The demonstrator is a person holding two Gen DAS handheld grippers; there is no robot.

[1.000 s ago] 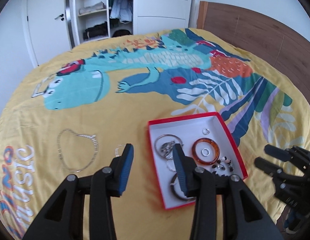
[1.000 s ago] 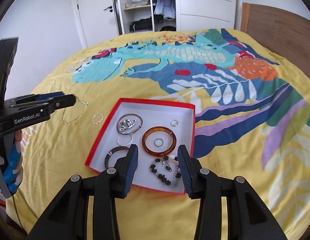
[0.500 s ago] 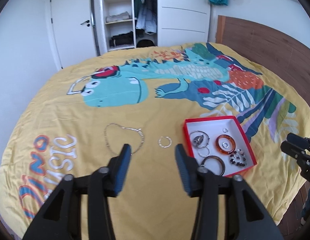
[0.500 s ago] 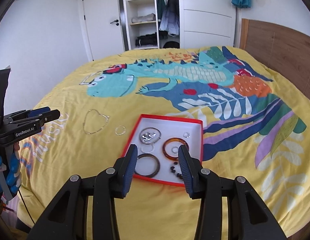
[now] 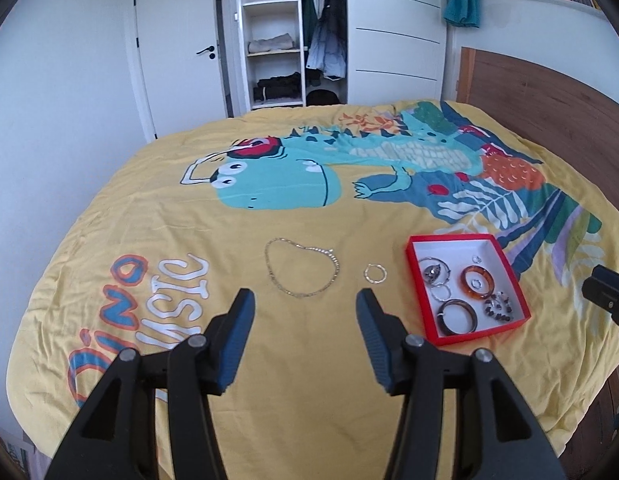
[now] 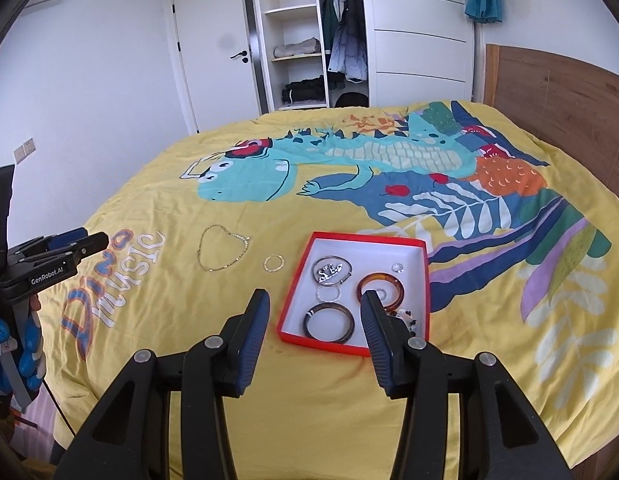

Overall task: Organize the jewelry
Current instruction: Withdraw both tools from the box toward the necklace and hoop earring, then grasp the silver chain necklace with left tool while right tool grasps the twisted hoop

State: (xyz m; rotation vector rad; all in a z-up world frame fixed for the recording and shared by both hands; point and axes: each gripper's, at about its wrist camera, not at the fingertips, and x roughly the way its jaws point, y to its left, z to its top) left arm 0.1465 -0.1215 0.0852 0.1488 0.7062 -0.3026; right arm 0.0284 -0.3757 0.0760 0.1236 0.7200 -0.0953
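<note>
a red-rimmed jewelry box (image 5: 413,272) with a white inside is seen lying flat on the yellow bedspread (image 5: 189,220), near the bed's near edge and toward the right in the left wrist view. inside it several pieces are gathered: an amber bangle (image 5: 478,282) with a small ring within its circle, a dark bangle (image 5: 456,317) at the near end, a silver bracelet (image 5: 436,271) toward the far left corner, a small ring (image 5: 476,259) near the far wall, and a beaded bracelet (image 5: 498,307) at the near right corner. two pieces are left outside the box on the bedspread: a small hoop (image 5: 375,273) just beside the box's left wall, and a silver chain necklace (image 5: 302,266) laid out in a loop farther left, apart from the hoop. the left gripper (image 5: 305,312) is held above the bedspread with its jaws spread wide and nothing between them, the necklace and hoop lying beyond its tips. the right gripper (image 6: 314,310) is held over the box's near end, its jaws likewise wide apart and empty. a printed dinosaur (image 6: 269,176) is spread across the bedspread, a wooden headboard (image 6: 549,92) is seen to the right, and an open wardrobe (image 6: 305,32) with shelves and hanging coats stands beyond the bed.
</note>
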